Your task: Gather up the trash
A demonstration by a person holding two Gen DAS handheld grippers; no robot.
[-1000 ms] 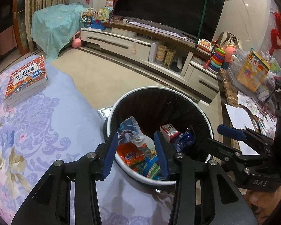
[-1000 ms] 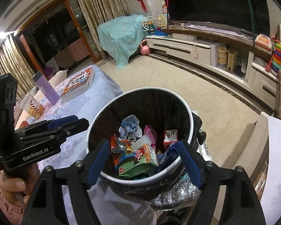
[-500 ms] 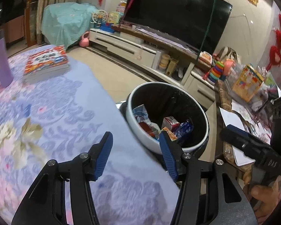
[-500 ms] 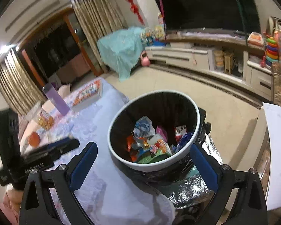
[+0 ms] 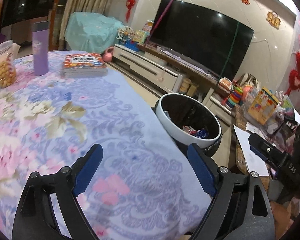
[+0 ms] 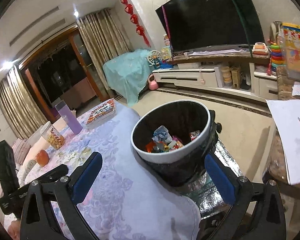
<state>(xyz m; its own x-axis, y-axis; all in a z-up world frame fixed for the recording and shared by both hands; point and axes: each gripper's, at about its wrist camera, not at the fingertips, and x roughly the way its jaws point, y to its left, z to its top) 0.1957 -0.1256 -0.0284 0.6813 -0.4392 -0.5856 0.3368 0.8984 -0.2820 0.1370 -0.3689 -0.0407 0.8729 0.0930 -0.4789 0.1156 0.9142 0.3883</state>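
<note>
Beside the bench with its flowered cloth stands the bin, wrappers heaped inside it. Over the cloth, the left tool and right tool both gape wide and hold nothing. Books and a purple bottle sit farther back.

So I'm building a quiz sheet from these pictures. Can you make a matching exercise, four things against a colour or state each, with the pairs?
Things:
1. bottle
2. trash bin
3. jar
4. left claw

Colour or state:
A. open, holding nothing
B. clear, filled with round yellow snacks
C. purple, standing upright on the tablecloth
D. white rim, black liner, wrappers inside

Pairs: 1-C, 2-D, 3-B, 4-A
</note>
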